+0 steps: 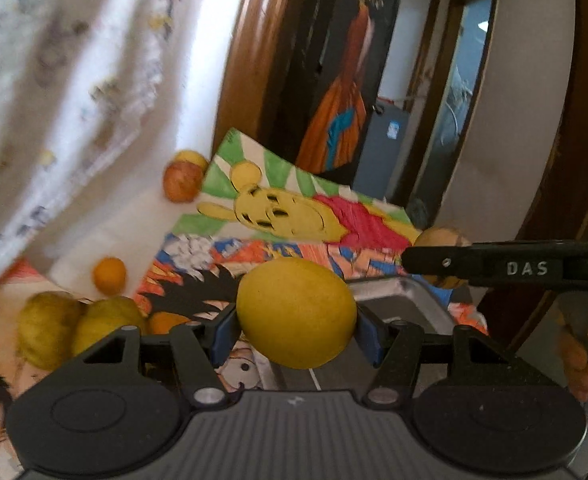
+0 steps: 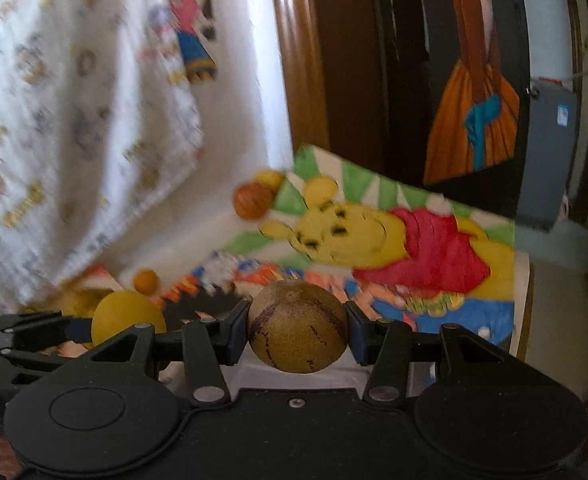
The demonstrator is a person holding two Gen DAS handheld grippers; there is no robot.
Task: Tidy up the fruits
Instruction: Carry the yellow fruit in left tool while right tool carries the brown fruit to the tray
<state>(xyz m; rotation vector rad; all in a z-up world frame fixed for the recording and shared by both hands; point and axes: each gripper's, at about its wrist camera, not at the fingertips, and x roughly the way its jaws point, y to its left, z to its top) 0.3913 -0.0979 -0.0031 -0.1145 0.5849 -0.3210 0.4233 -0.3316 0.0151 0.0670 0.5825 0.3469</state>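
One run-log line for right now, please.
left gripper: shut on yellow fruit | right gripper: shut on brown fruit | both lifted over the drawings

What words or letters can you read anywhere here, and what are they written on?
"DAS": white letters on the black arm of the right gripper, seen from the left wrist view.
Cartoon mat: pictures only, no readable words.
White printed cloth: its marks are too blurred to read.
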